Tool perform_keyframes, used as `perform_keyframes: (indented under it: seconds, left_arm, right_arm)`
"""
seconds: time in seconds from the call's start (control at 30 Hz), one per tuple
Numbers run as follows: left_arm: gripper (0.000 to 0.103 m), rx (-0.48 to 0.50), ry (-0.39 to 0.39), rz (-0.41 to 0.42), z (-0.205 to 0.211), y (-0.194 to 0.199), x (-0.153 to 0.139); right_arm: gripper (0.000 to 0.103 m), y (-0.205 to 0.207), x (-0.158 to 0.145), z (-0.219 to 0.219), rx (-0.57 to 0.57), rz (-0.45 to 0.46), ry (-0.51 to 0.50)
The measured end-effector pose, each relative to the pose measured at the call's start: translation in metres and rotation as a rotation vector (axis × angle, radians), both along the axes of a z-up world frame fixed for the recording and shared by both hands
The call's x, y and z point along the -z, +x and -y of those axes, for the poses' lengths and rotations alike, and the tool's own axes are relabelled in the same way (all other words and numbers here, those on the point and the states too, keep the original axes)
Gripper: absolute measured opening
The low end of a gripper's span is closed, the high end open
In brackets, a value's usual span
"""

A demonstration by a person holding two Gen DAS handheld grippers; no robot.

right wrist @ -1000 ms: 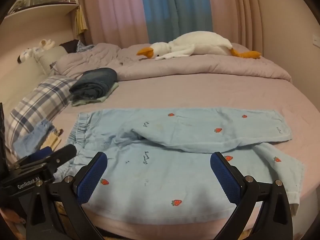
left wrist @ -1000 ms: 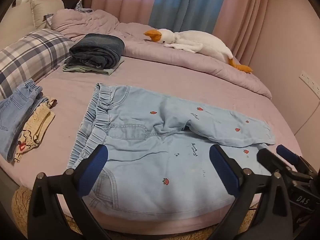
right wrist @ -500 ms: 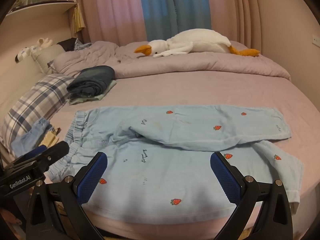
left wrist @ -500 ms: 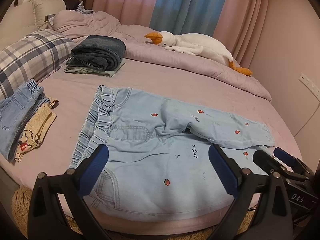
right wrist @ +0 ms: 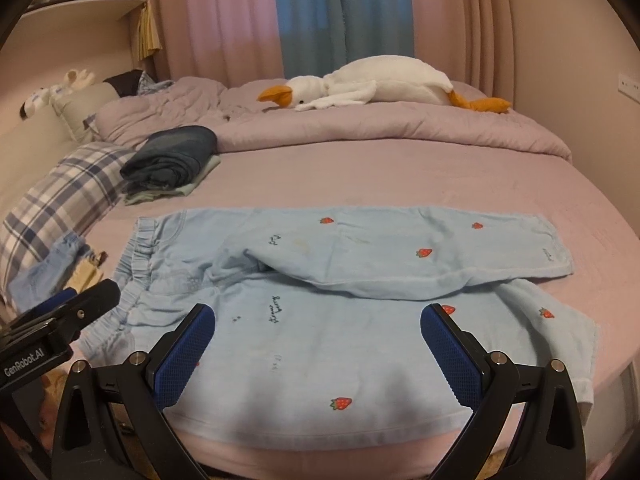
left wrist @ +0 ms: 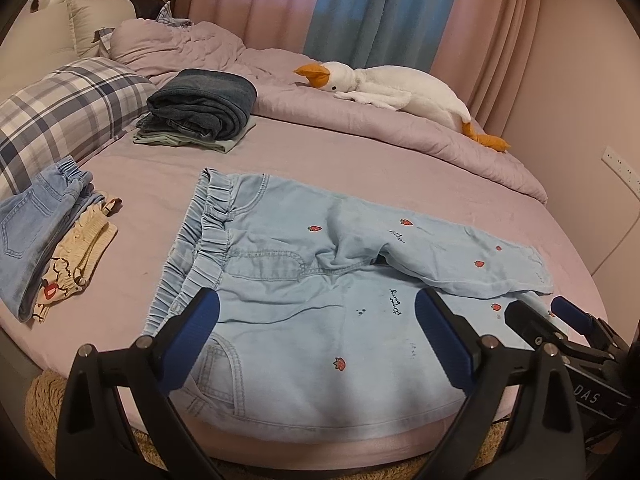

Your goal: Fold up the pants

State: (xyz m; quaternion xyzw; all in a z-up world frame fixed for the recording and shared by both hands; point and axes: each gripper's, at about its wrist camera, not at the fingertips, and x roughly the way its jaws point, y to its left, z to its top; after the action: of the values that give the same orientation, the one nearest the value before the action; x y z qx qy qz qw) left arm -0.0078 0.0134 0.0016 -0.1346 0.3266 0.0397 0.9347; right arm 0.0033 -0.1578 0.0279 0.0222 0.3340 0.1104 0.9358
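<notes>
A pair of light blue denim pants (left wrist: 312,292) with small strawberry prints lies spread on the pink bed sheet (left wrist: 328,168), near the front edge of the bed. The elastic waistband (left wrist: 200,248) is on the left side and the two legs go to the right. The far leg lies flat and its lower edge crosses over the near leg, so a fold of cloth stands up at the crotch. The near leg hangs a little over the edge of the bed on the right.

The left tool (left wrist: 318,332) hovers above the waist part of the pants with its blue pads wide apart, and it holds nothing. The right tool (right wrist: 318,348) hovers above the near leg, also wide open and with nothing between its pads. In each view the tip of the other tool shows at the side.

Behind the pants, a stack of folded dark jeans (left wrist: 204,104) rests on a pale green garment (left wrist: 192,142), next to a plaid pillow (left wrist: 60,108). At the left edge of the bed lie another light denim garment (left wrist: 36,228) and a cream printed cloth (left wrist: 76,264), touching each other. A white plush goose (left wrist: 384,88) with an orange beak lies on the lilac duvet (left wrist: 360,120) at the back, before pink and blue curtains (left wrist: 352,4).
</notes>
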Motion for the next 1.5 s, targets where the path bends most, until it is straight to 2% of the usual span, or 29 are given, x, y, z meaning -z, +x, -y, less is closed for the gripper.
perform_keyframes:
  seconds: [1.5]
  left_arm:
    - [0.097,-0.010,0.002,-0.006,-0.0028,-0.0018,-0.0025]
  right_arm:
    - [0.102,0.0028,0.0000,0.0068,0.020,-0.010,0.011]
